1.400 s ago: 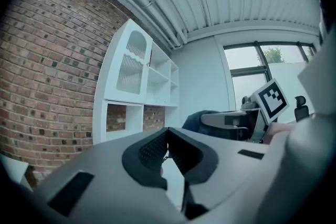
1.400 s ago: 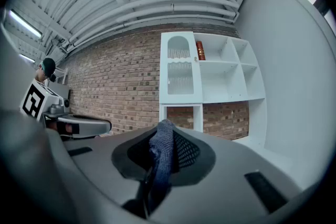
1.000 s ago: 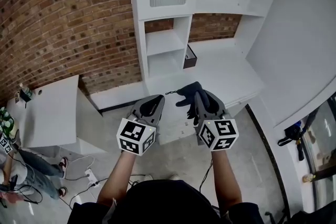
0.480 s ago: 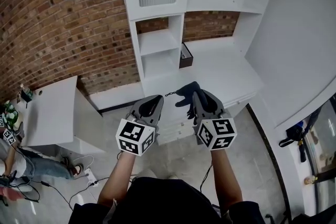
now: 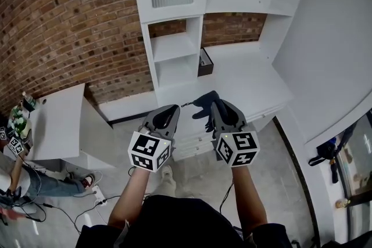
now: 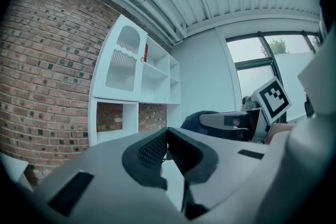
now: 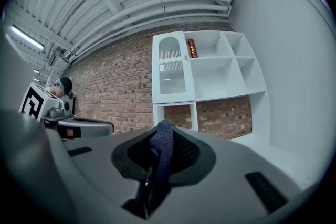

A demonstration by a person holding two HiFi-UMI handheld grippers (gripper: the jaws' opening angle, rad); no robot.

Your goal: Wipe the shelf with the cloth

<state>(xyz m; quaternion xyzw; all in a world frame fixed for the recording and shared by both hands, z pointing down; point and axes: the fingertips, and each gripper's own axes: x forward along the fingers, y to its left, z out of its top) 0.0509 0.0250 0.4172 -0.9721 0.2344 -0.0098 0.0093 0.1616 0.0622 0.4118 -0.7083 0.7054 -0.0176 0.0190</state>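
right gripper (image 5: 211,111) fingers pinching dark cloth (image 5: 203,103), in air short of shelf (image 5: 174,46). left gripper (image 5: 169,114) fingers pressed together. orange item (image 7: 192,48) in top cubby; dark box (image 5: 206,62) on surface (image 5: 250,78) at shelf edge.

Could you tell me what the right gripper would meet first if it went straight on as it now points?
Probably the white shelf unit, around its lower open compartments. The right gripper, shut on the dark blue cloth, shows nothing nearer in line, though depth is unclear.
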